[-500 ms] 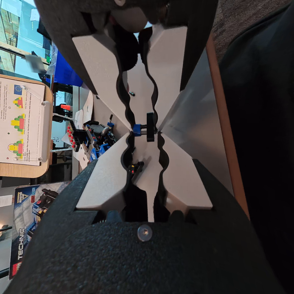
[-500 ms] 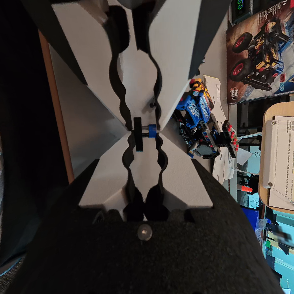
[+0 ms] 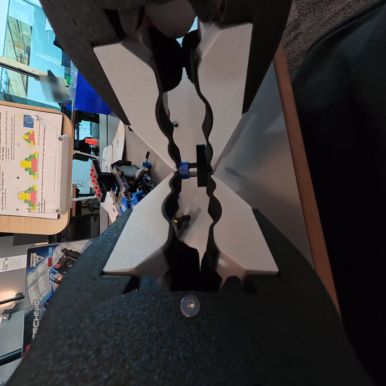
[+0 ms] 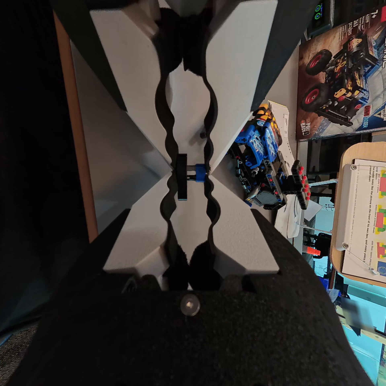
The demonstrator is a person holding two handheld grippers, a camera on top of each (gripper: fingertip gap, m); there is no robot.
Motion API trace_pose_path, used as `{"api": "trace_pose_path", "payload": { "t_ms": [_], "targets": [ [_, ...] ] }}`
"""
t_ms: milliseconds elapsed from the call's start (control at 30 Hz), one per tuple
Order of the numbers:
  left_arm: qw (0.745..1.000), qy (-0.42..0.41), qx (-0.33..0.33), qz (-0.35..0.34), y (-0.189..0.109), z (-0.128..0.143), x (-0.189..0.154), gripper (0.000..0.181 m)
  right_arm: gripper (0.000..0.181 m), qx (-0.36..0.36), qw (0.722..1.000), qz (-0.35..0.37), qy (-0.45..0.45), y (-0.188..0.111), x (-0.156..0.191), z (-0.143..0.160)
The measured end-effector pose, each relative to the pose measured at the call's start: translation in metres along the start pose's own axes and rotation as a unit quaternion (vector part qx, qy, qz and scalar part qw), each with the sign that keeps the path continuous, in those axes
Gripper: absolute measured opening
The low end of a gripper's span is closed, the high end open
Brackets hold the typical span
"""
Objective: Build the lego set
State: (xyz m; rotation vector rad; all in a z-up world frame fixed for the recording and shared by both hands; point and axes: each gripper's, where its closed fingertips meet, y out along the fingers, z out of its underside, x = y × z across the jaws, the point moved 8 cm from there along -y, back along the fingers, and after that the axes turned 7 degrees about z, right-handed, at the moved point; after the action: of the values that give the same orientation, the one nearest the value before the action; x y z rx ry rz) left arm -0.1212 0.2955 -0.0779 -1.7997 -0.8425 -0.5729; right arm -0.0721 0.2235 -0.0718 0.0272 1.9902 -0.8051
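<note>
A: Nearest first. What's held?

B: Small sub-assy: blue connector joined by short pins to a black beam. It sits crosswise right at the fingertips where both grippers meet, tip to tip. Left gripper and right gripper each bear on it, one finger on the blue end, the other on the black beam; jaws narrowed onto the piece, not fully together.

A: Axis?

B: Pin axis runs finger to finger, across both grippers. Beam's long side lies along the fingers. Neither arm nearer; both at the part. Judgement: squeeze along pin axis seats it.

A: Pose?

B: Grippers opposed, roughly in line, over the table near its wooden edge.

A: Farther out?

B: Loose black piece on the table below the fingers. Part-built truck off to the side, well apart. Beyond it the set box and an instruction board.
</note>
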Motion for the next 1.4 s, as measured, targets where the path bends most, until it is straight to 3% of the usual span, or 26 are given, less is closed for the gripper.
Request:
{"api": "trace_pose_path", "payload": {
  "t_ms": [667,933,1167,1400],
  "targets": [
    [1.000,0.016,0.009,0.010,0.007,0.001,-0.006,0.022,0.024,-0.006,1.000,-0.006,-0.017,0.005,0.008,0.007],
    [0.994,-0.030,-0.101,-0.003,-0.011,0.001,0.006,0.013,0.024,-0.101,0.973,-0.089,0.188,-0.006,-0.015,0.017],
    [0.994,-0.022,-0.103,0.012,-0.009,0.002,0.000,0.007,0.024,-0.067,0.982,-0.082,0.156,0.000,-0.007,0.020],
    [0.988,-0.071,-0.130,0.047,-0.012,0.002,0.004,0.016,0.024,-0.049,0.986,-0.081,0.134,0.002,-0.004,0.020]
  ]
}}
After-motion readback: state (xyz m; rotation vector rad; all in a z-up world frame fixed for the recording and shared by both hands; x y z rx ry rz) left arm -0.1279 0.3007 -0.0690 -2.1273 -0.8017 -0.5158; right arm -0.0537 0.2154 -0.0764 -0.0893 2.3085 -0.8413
